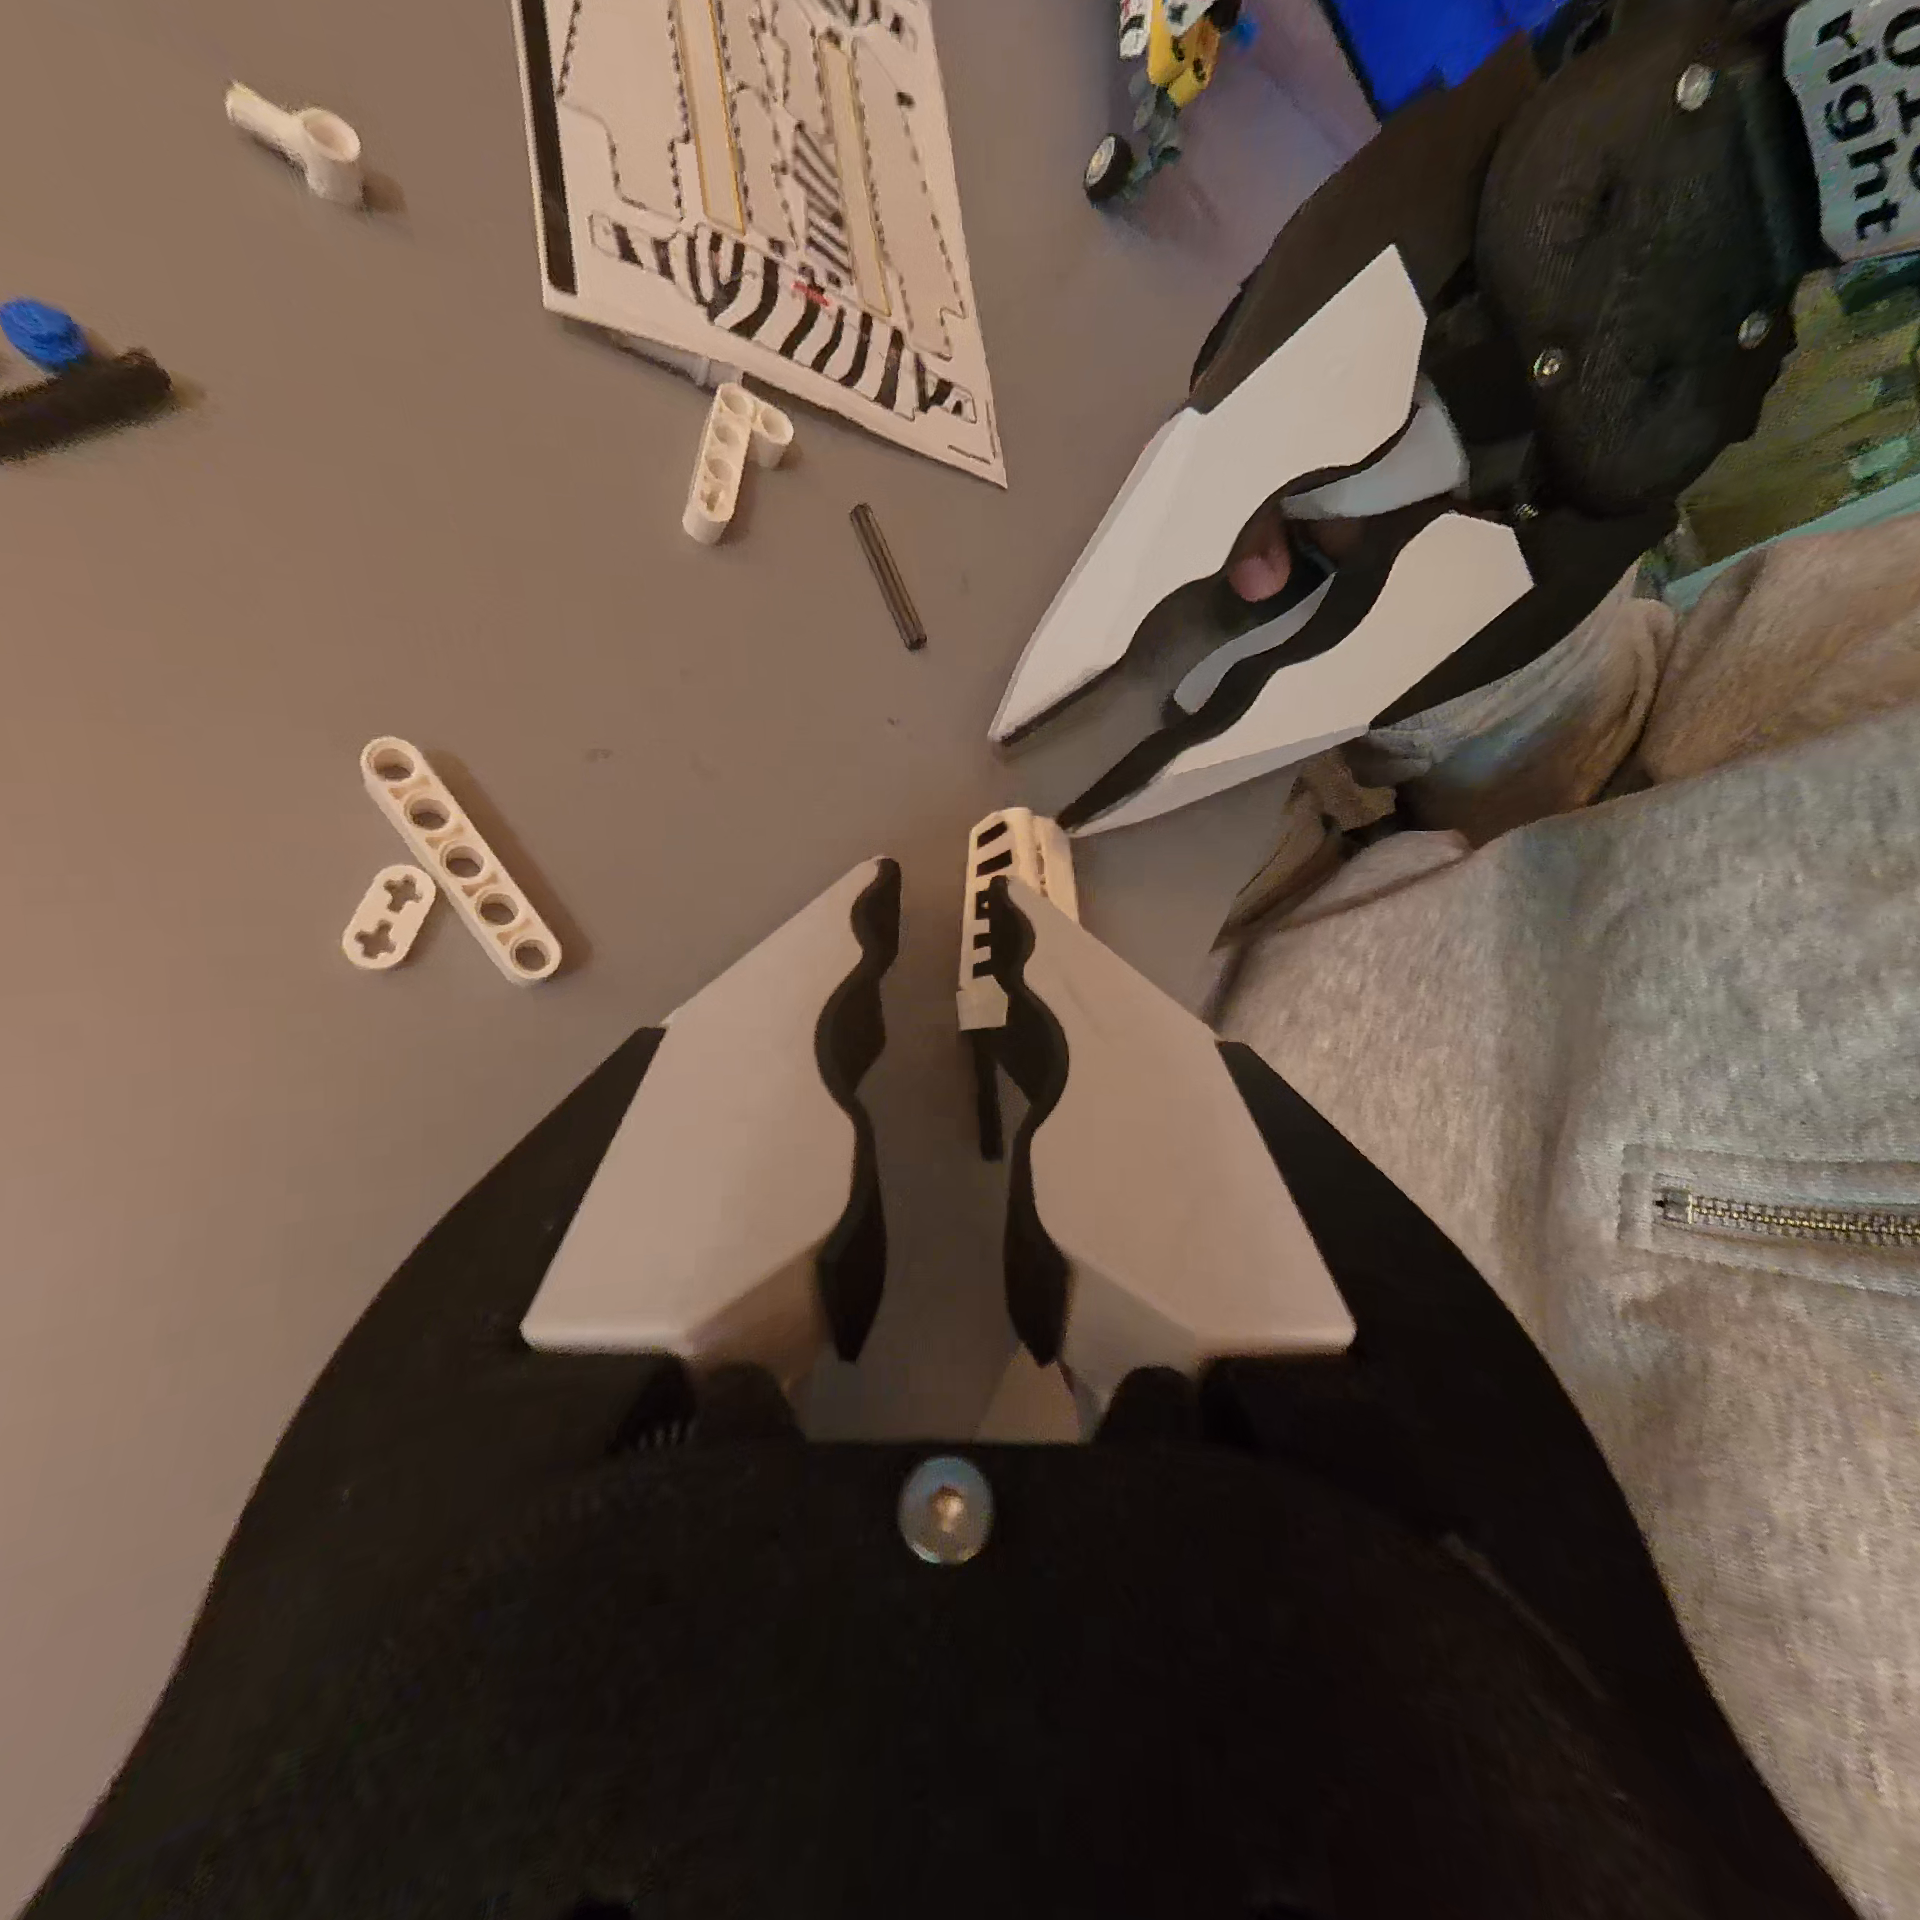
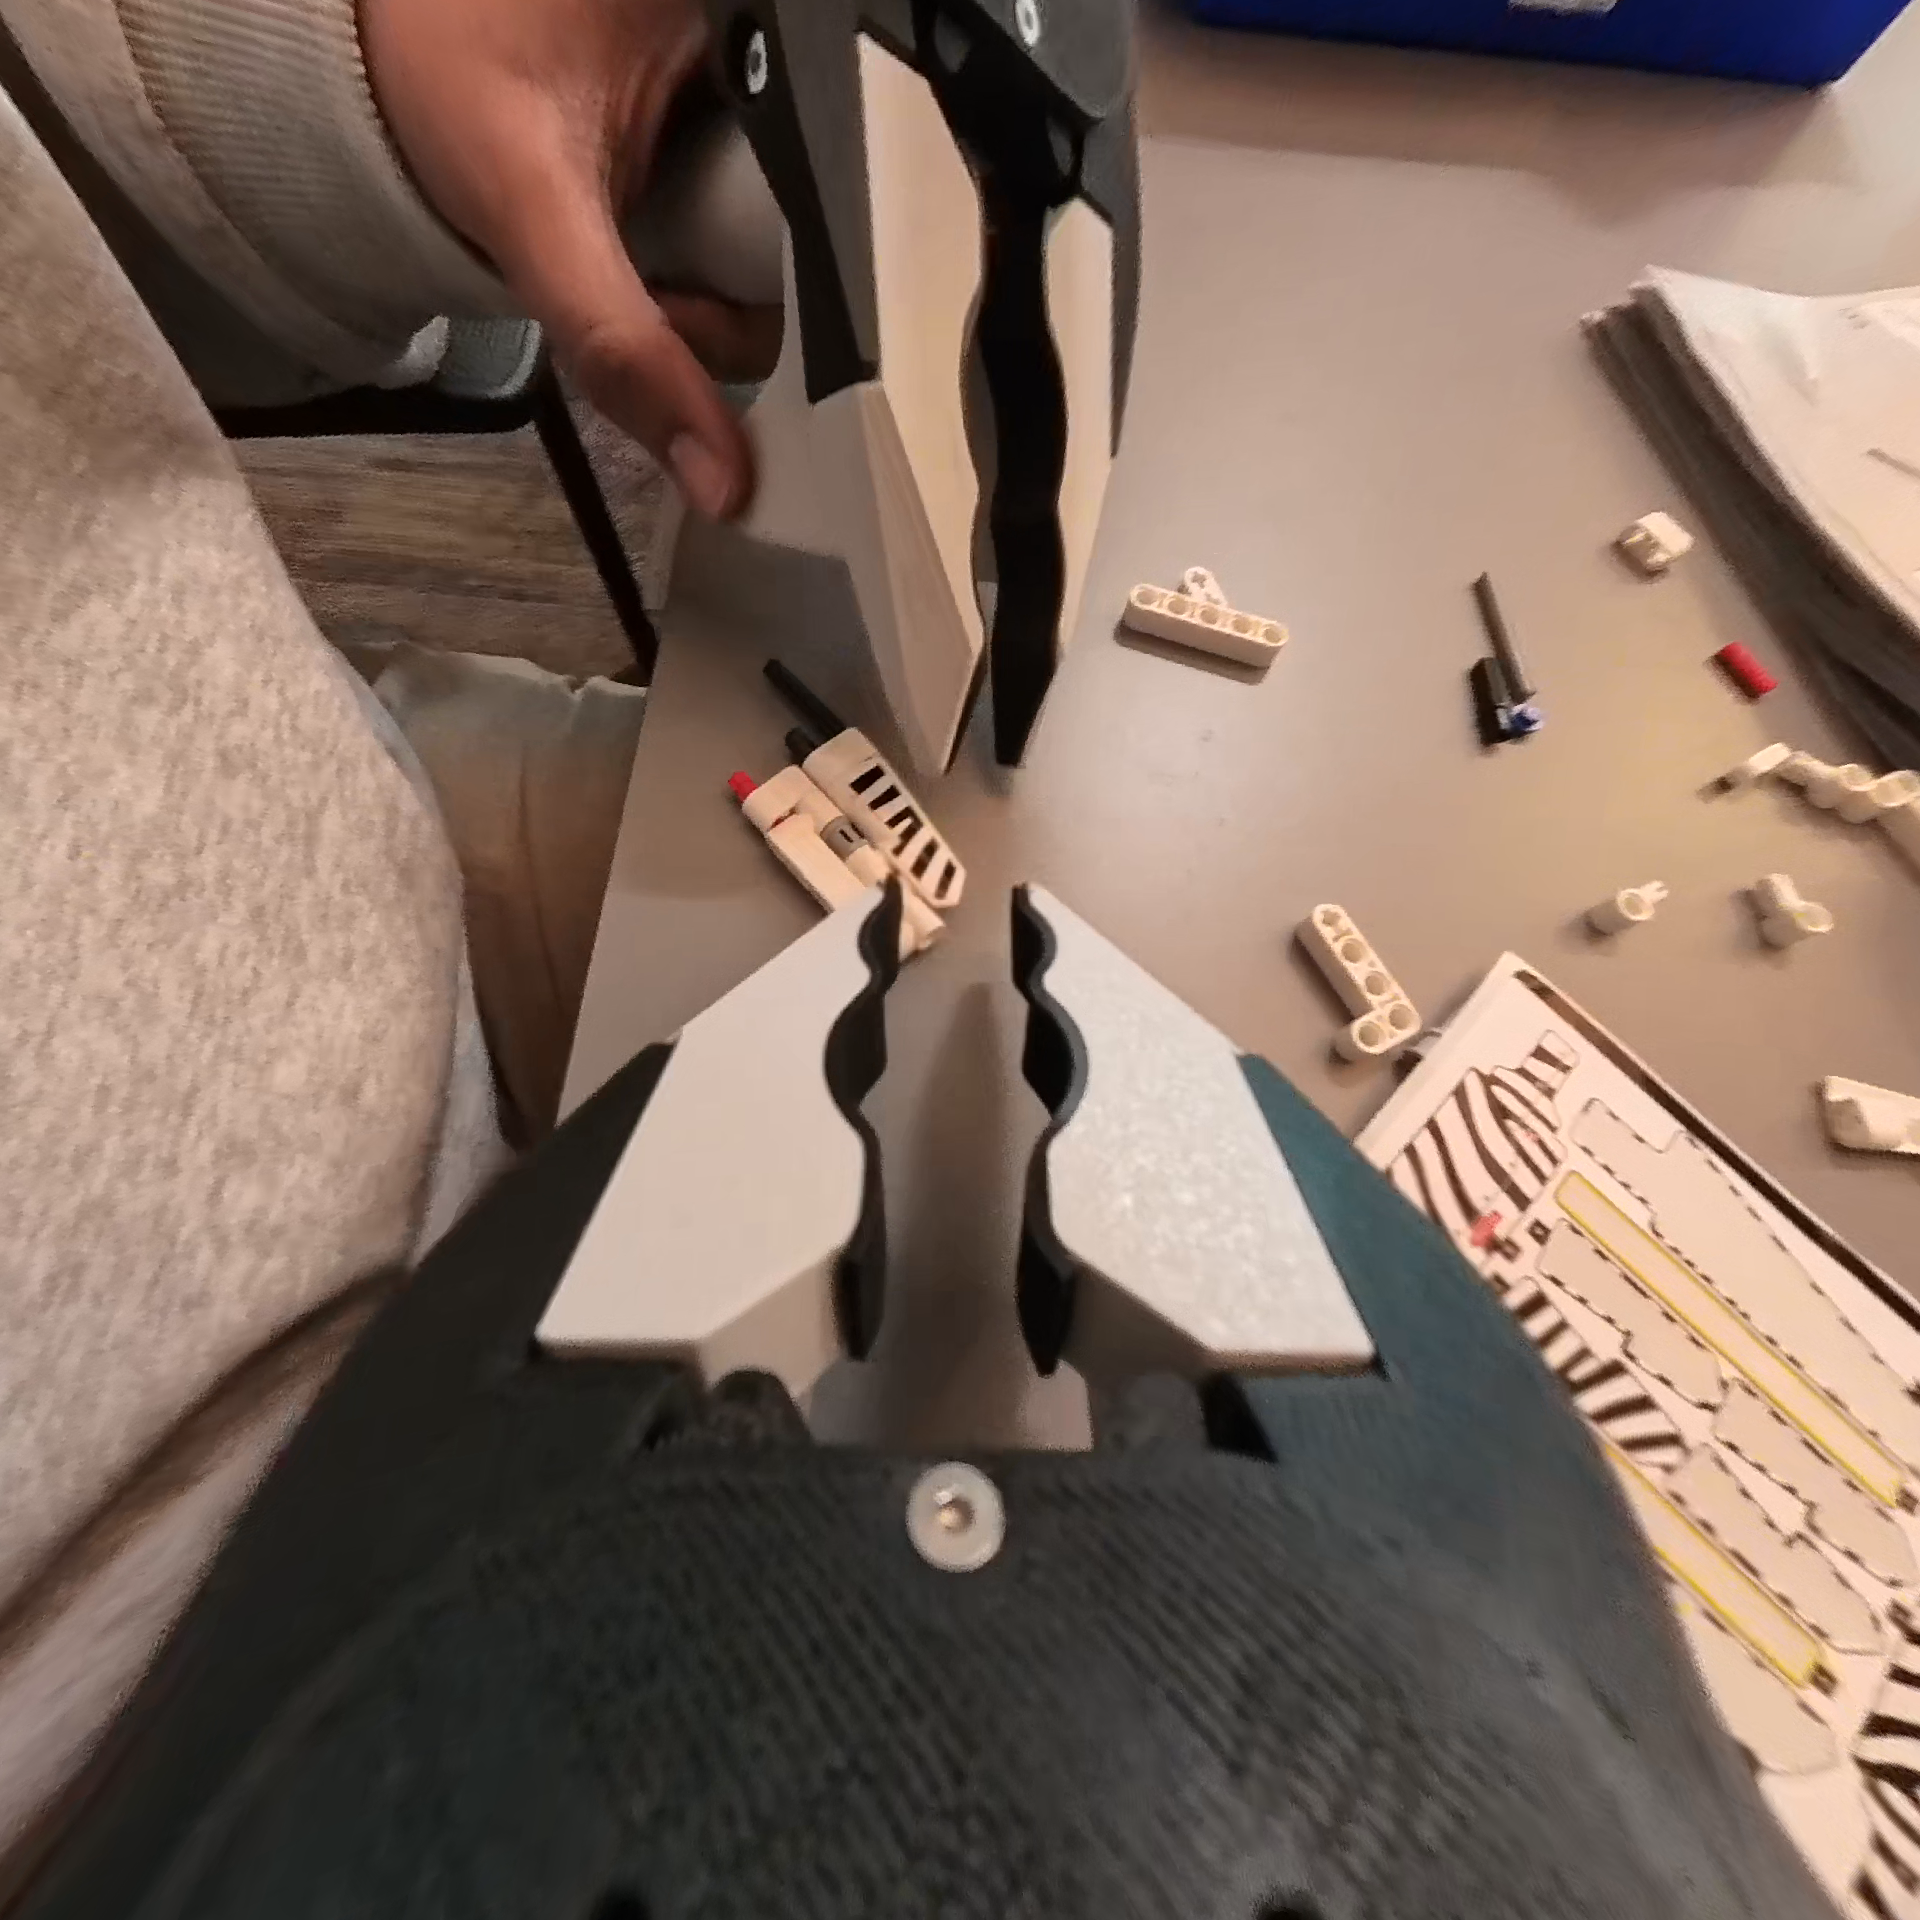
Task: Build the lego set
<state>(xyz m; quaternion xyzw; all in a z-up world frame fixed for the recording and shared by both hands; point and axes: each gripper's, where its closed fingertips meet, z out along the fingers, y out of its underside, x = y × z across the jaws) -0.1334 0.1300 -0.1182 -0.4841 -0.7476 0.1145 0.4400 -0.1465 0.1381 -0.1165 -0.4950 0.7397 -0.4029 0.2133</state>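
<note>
Currently both hand-held grippers, left and right, stand apart, holding nothing. Striped lego sub-assembly lies on worktop edge at 11 o'clock of right tips. Risk: a nudge pushes it off the edge.

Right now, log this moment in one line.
left gripper open | right gripper open | striped piece on table, ungripped

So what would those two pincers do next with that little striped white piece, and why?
Probably the right gripper should slide sideways until the striped white assembly sits between its fingers, then close. Both it and the left gripper are open, and the piece lies loose on the grey table beside their tips, near the edge.
</note>
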